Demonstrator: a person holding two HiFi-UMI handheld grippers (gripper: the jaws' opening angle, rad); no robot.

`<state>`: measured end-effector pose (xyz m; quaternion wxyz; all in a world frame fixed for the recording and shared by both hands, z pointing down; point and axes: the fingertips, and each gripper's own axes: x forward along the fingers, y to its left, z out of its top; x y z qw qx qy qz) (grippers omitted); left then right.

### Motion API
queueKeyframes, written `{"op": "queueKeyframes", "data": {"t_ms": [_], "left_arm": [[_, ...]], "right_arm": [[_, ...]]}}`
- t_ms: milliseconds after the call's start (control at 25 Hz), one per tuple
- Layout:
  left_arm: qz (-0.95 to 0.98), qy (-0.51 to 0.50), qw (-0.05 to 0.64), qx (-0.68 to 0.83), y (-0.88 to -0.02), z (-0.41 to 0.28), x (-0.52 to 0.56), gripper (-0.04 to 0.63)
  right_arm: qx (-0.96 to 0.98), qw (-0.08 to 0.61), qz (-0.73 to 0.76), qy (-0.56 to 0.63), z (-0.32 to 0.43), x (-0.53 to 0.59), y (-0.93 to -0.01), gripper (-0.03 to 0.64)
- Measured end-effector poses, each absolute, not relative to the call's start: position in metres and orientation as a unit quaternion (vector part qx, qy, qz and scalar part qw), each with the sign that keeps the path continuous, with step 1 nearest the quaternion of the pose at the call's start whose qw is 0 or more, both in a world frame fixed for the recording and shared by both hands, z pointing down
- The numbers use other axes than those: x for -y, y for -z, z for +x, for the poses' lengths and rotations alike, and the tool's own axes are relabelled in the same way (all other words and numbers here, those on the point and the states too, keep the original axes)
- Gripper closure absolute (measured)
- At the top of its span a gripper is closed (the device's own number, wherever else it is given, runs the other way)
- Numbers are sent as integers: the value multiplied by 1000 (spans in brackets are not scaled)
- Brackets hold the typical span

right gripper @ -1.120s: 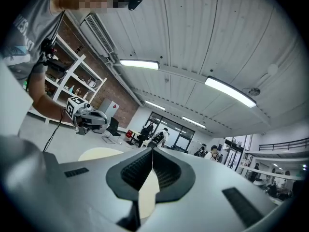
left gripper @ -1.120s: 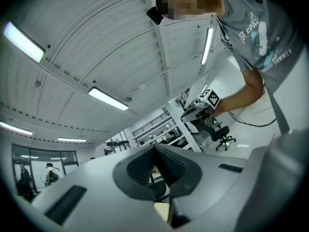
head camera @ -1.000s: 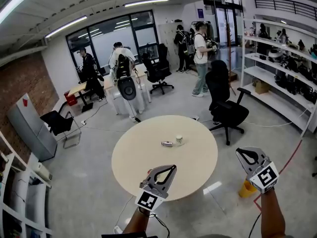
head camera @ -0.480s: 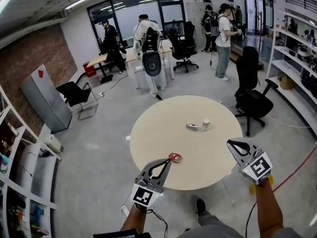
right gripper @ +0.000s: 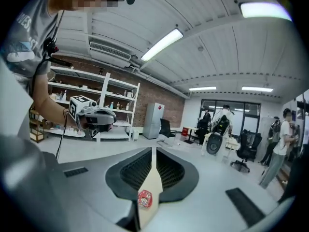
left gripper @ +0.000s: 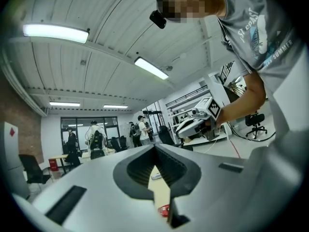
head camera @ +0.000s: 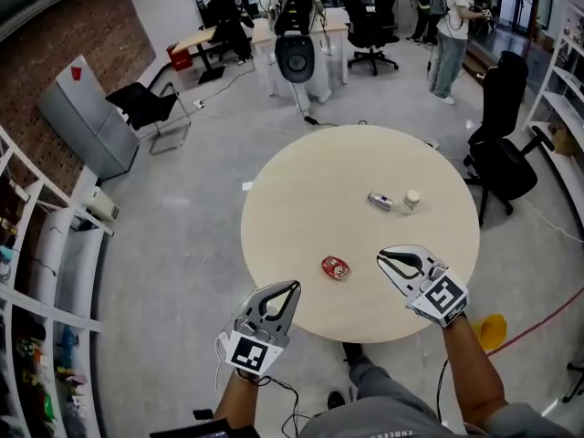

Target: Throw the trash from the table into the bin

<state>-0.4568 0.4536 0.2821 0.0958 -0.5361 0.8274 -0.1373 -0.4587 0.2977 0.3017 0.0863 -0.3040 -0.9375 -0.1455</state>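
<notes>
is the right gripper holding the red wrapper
No, the red wrapper lies on the round table, apart from the shut right gripper.

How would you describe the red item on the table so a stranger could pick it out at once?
Find the round beige table in the middle of the room. In the head view, the red wrapper lies alone near its lower edge. Its neighbours, a silver item and a small white container, sit farther back to the right, and neither is red.
</notes>
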Motion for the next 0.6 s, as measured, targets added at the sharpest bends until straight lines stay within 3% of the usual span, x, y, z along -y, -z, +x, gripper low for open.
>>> {"op": "queueKeyframes", "data": {"t_ms": [120,200,400,600], "left_arm": [[-531,155,55,-831,-326,-490,-449,561],[-528,160,25,-834,-356,-505,-451,561],[-513,142,-34,-846,-410,-532,-444,561],[-502,122,-65,-854,-446,-576,-449,561]], "right_arm": [[927,124,-336,115,-503,-309,-351,604],[915,155,-360,97,-525,-322,-387,529],[879,237,-407,68,-557,-334,-477,463],[856,295,-421,58,-597,-352,-546,353]]}}
